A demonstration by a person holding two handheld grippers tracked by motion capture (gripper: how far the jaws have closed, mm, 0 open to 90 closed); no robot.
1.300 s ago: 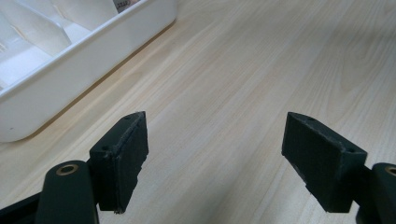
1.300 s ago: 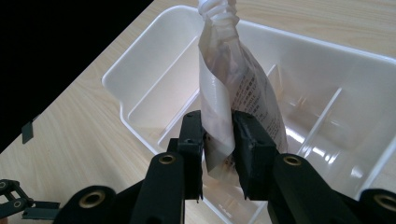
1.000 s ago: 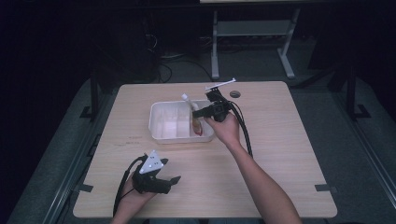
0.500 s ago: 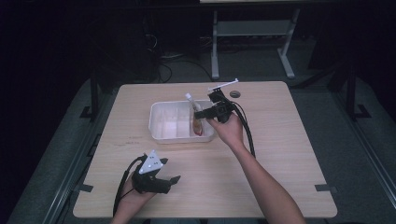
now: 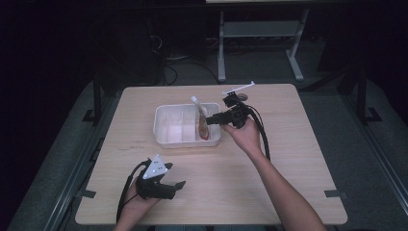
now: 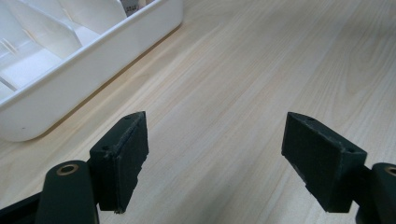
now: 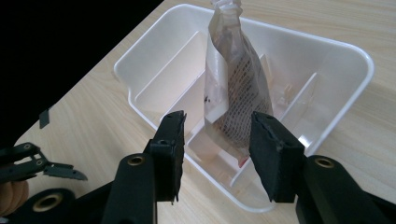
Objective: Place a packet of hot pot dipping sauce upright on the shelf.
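Now R hand-held gripper [image 7: 217, 154] has just been opening, off packet [image 7: 233, 88] in tray [image 7: 359, 70]; packet base hidden; L hand-held gripper [image 6: 215, 158] spread.

Pouch [image 7: 236, 93]: bottom hidden behind right tool's [image 7: 217, 154] pads and tray [image 7: 327, 51] wall; print too blurred to read.

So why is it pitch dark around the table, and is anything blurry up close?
High view: the table is lit, the room behind dim. Left gripper view: sharp wood grain, soft shadows under the tongs. Right gripper view: black beyond the table edge, the packet in the white tray crisp.
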